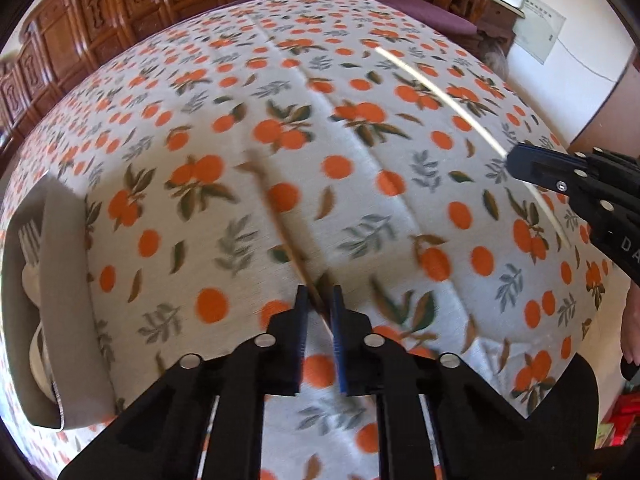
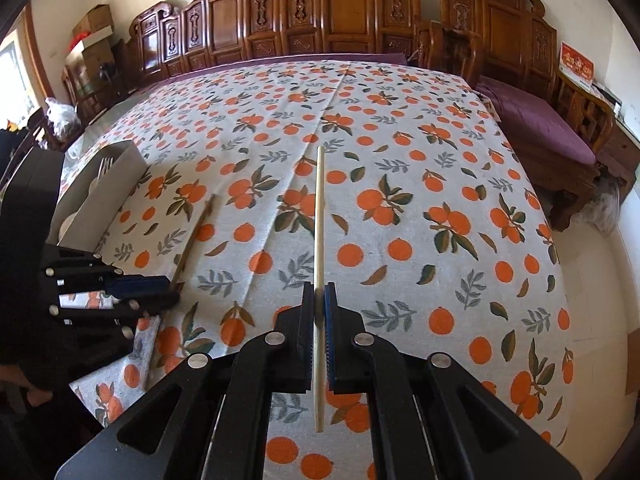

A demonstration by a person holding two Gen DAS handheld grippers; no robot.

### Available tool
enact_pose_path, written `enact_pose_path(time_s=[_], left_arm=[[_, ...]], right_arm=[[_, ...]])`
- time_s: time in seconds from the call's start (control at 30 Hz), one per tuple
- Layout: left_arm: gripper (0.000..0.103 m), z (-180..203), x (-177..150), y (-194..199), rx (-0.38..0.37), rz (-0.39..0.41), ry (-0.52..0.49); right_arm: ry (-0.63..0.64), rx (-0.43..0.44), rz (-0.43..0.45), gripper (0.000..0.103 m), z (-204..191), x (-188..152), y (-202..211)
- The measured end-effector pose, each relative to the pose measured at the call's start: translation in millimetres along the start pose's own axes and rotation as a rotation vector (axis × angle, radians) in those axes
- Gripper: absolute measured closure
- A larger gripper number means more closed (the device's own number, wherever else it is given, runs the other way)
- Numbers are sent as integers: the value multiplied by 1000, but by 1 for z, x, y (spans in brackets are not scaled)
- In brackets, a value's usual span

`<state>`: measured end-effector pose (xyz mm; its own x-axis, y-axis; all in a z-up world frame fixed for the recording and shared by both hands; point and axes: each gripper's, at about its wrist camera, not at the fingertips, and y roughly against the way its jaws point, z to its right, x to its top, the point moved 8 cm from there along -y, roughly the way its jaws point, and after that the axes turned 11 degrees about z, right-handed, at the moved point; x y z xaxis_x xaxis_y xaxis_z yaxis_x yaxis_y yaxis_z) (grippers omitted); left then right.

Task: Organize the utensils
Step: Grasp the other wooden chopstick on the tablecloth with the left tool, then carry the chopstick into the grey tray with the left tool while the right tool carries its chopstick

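My right gripper [image 2: 319,292] is shut on a pale chopstick [image 2: 319,216] and holds it above the table, pointing away; it also shows in the left wrist view [image 1: 440,88]. A brown chopstick [image 2: 194,236] lies on the orange-print tablecloth [image 2: 400,160]. My left gripper [image 1: 320,300] is around its near end [image 1: 280,224], jaws narrowly apart; the view is blurred, so contact is unclear. A grey utensil box [image 1: 68,280] at the left holds forks [image 1: 30,236] and white spoons. The box also shows in the right wrist view [image 2: 104,196].
Carved wooden chairs [image 2: 340,12] line the far side of the table. A bench with a purple cushion [image 2: 536,124] stands at the right. The left gripper [image 2: 136,286] shows at the left of the right wrist view.
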<state>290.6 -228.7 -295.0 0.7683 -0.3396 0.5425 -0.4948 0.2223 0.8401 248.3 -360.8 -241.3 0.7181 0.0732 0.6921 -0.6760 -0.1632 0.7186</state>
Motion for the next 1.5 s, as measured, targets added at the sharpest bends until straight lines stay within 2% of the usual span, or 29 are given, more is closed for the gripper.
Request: enact_pose_path(time_s=[0.43,0.73,0.93,1.17,1.5], left_arm=[[99,-50,-24,44,17,46,41],[99,-98,-15,87,39,130,96],[99,-136,-7,107,65,172,131],[99,-176,-3,111,93,192,176],[99,-211,-9,84,113,152,223]], right_arm=[[81,51,-1,97,-50,3,-1],[136,116,-7,97,-98,2,-2],[125,155,6,97,-123,11,-2],[91,194,37,97,-145,30,-1],[55,239,52,97,-172,44,-4]])
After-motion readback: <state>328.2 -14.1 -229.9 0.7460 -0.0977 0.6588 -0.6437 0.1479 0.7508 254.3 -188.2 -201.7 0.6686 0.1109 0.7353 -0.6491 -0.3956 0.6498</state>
